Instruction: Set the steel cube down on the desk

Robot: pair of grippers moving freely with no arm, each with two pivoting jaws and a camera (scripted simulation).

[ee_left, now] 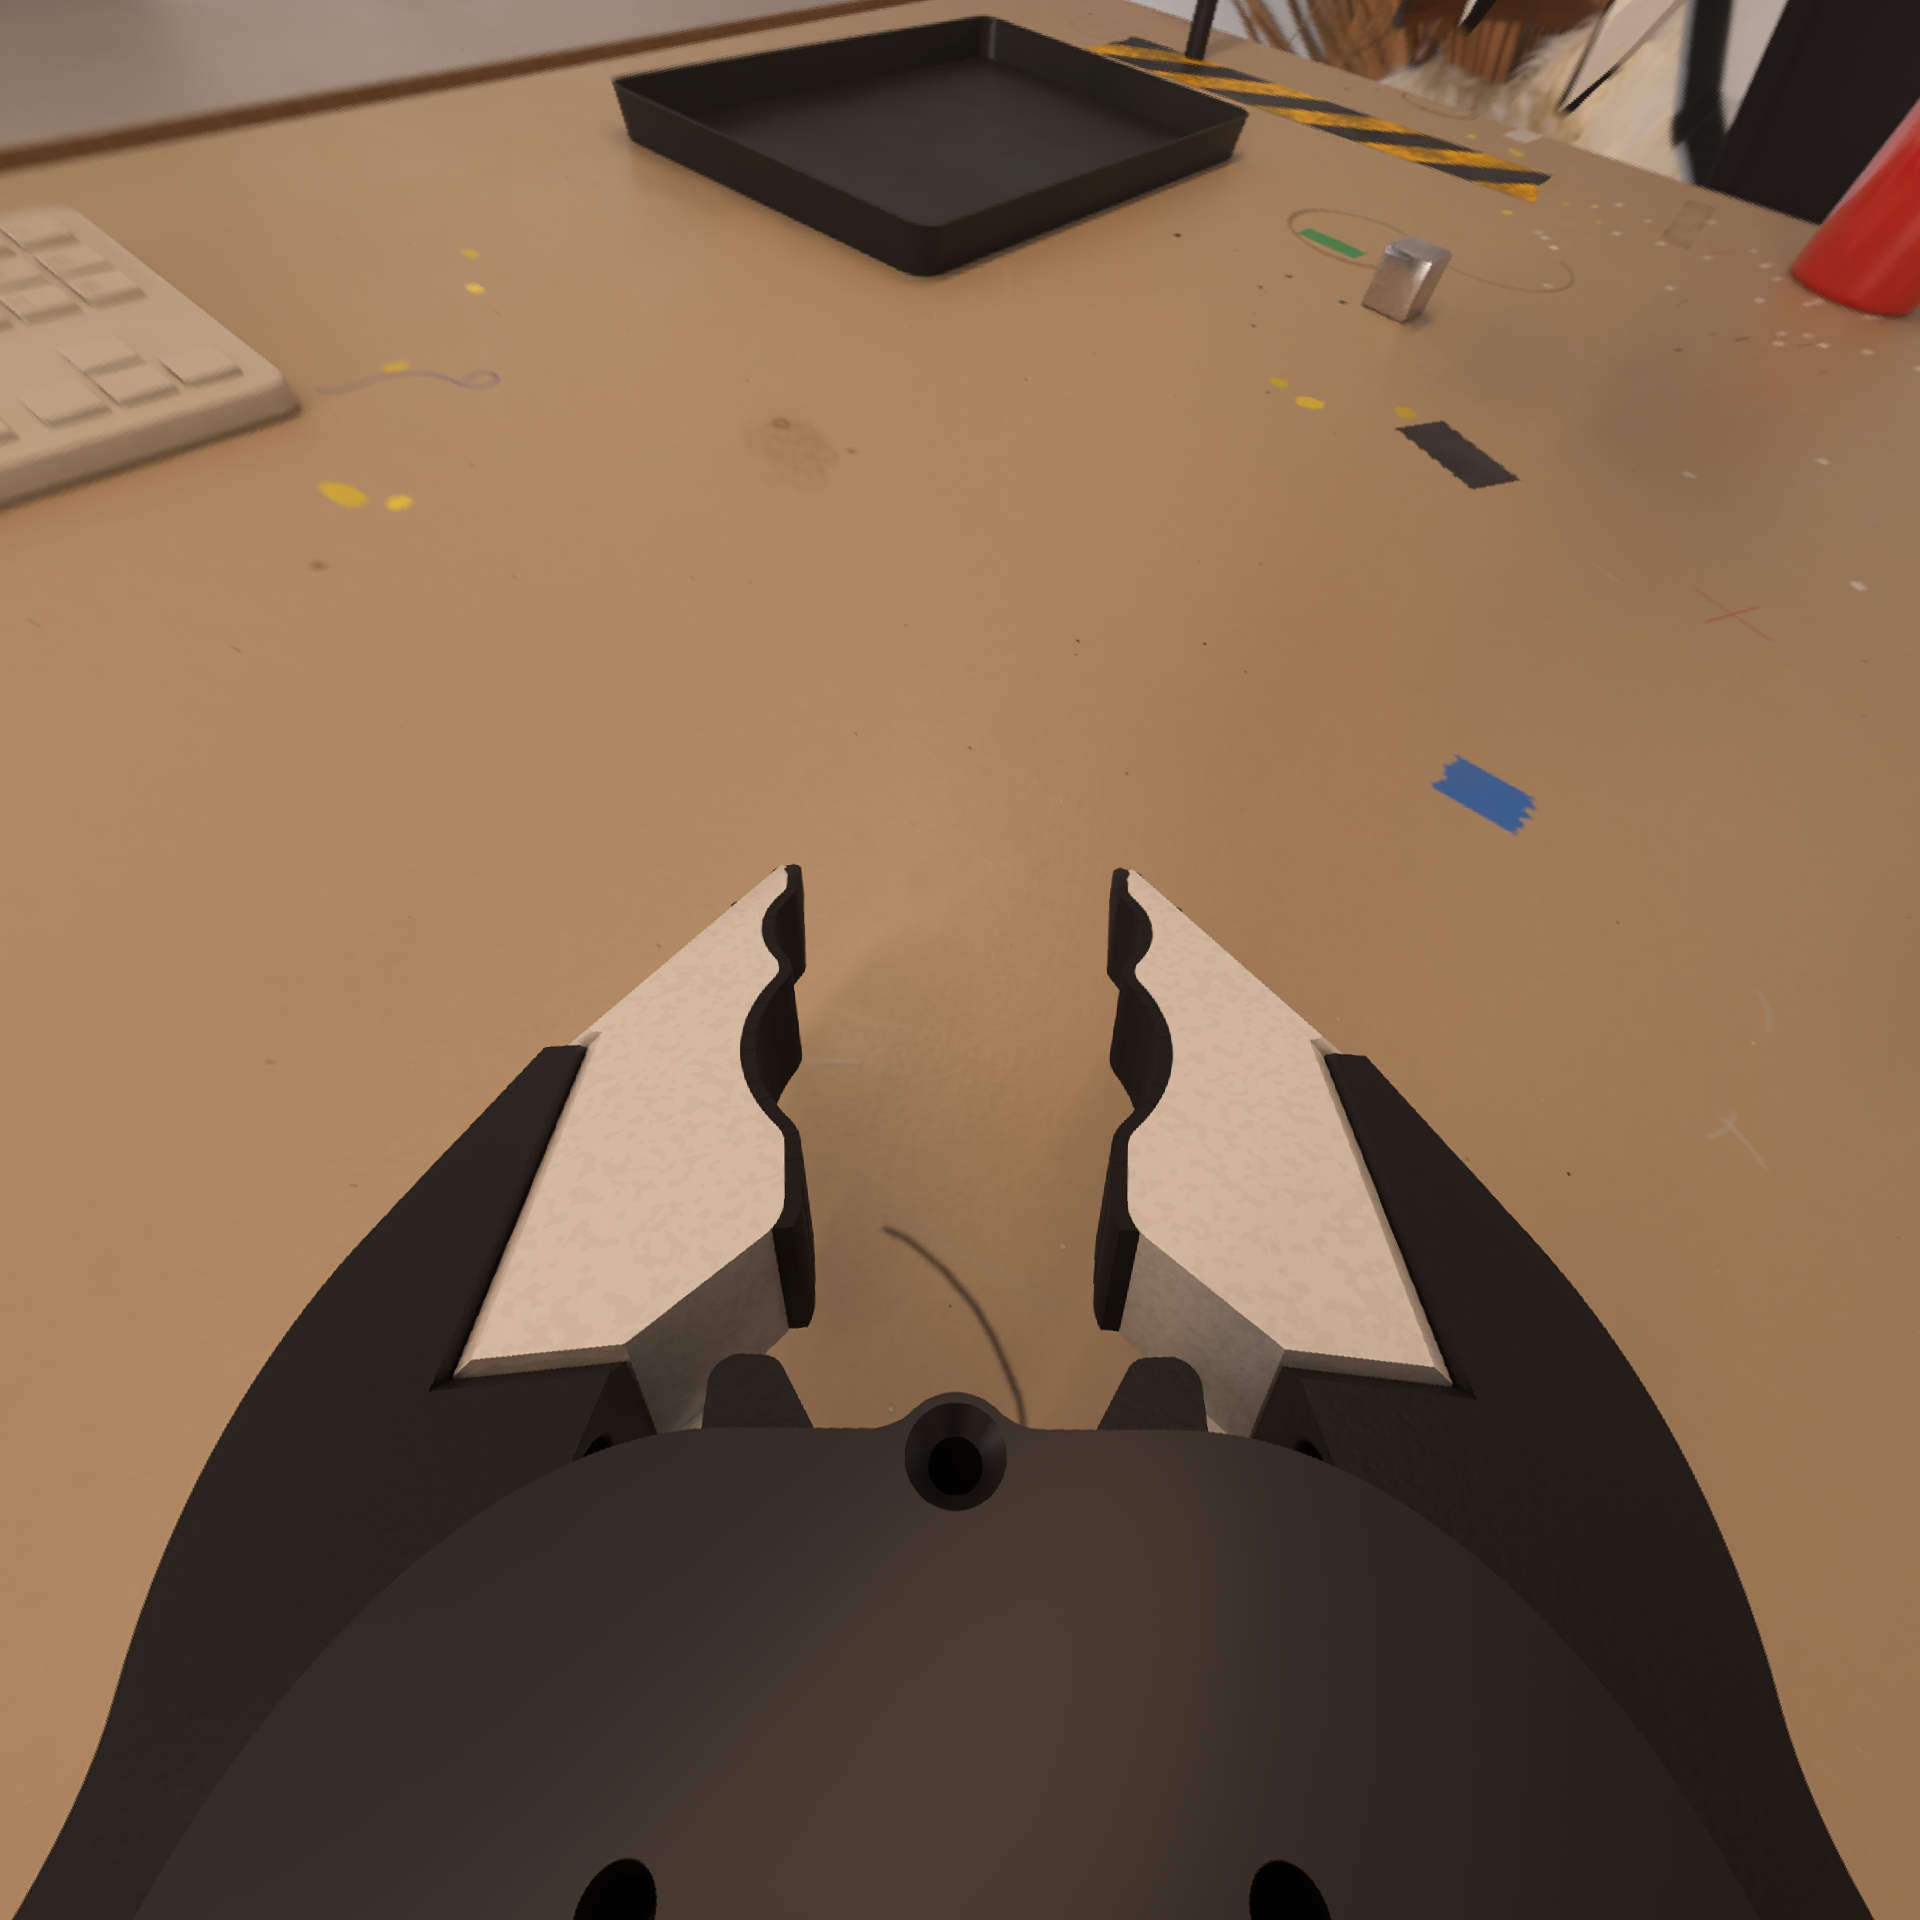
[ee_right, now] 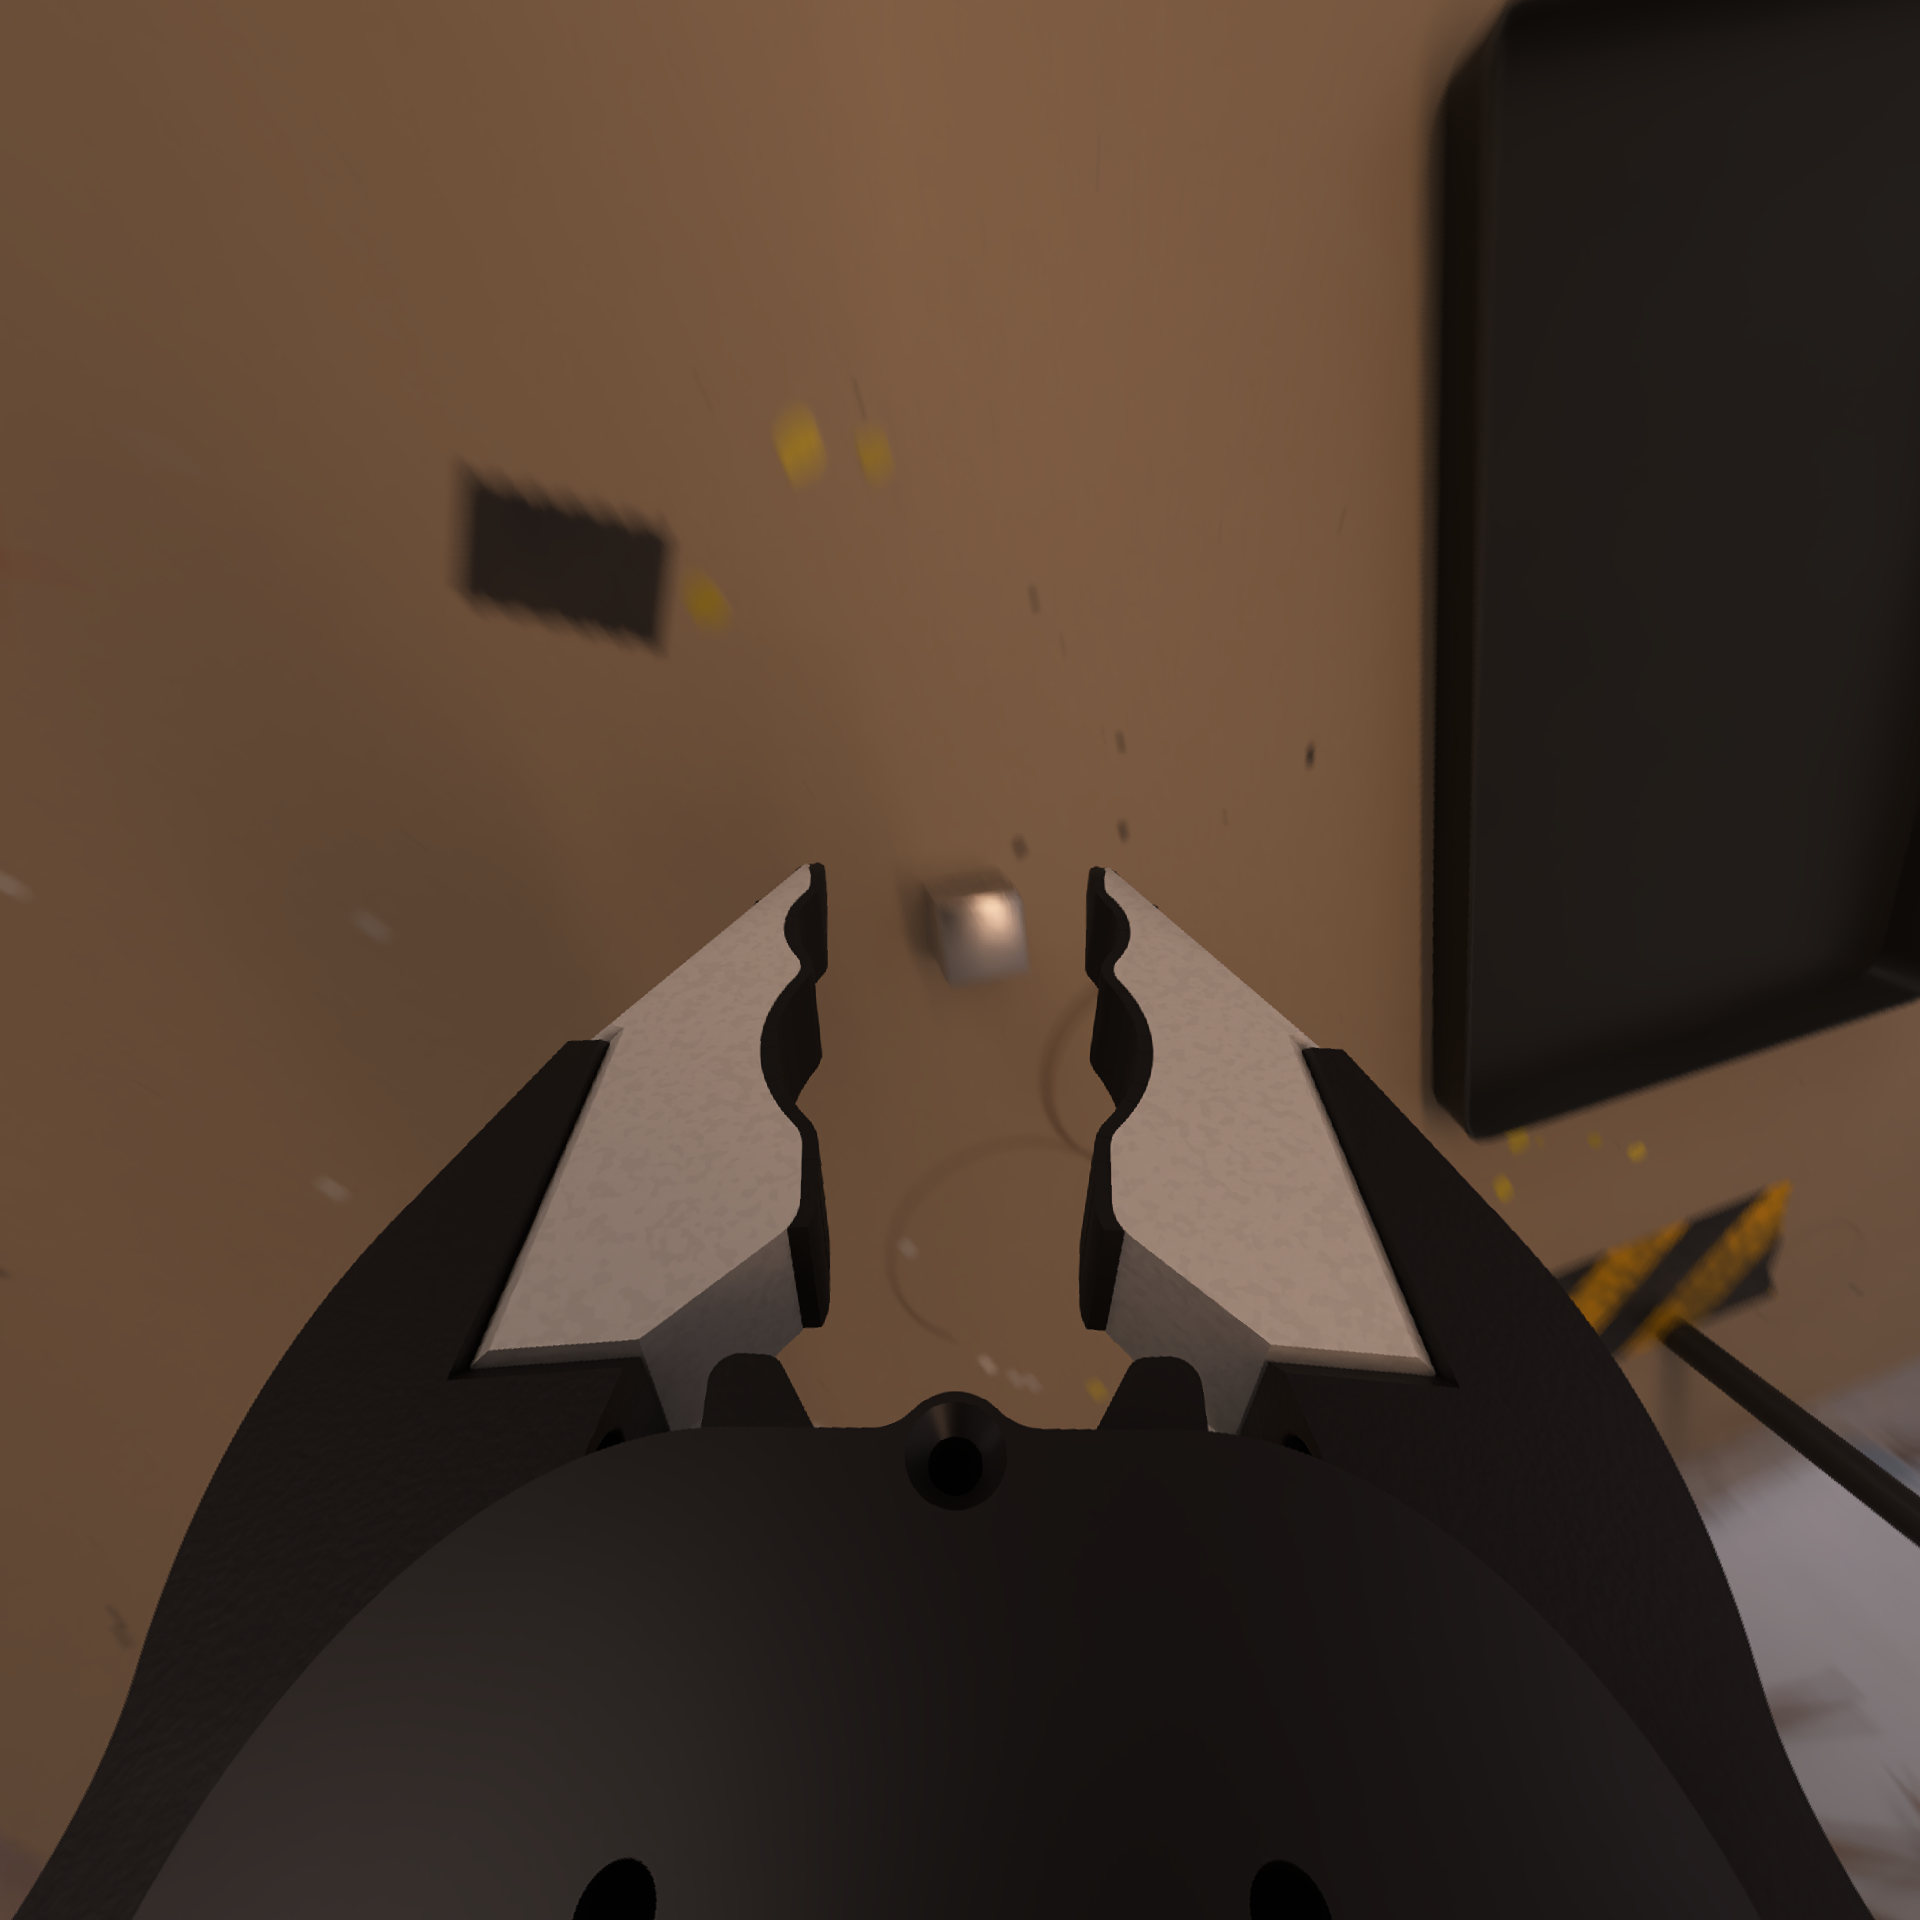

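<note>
A beige keyboard (ee_left: 114, 353) sits at the far left of the tan surface (ee_left: 935, 644), a shallow black tray (ee_left: 930, 140) behind the middle, and the steel cube (ee_left: 1405, 278) to its right, resting on the surface just short of a red object (ee_left: 1870, 239). The left tool (ee_left: 956, 883) hangs over bare surface, jaws spread wide and empty. The right tool (ee_right: 956, 883) looks down on the cube (ee_right: 979, 923), which lies beyond its parted, empty tips.
</note>
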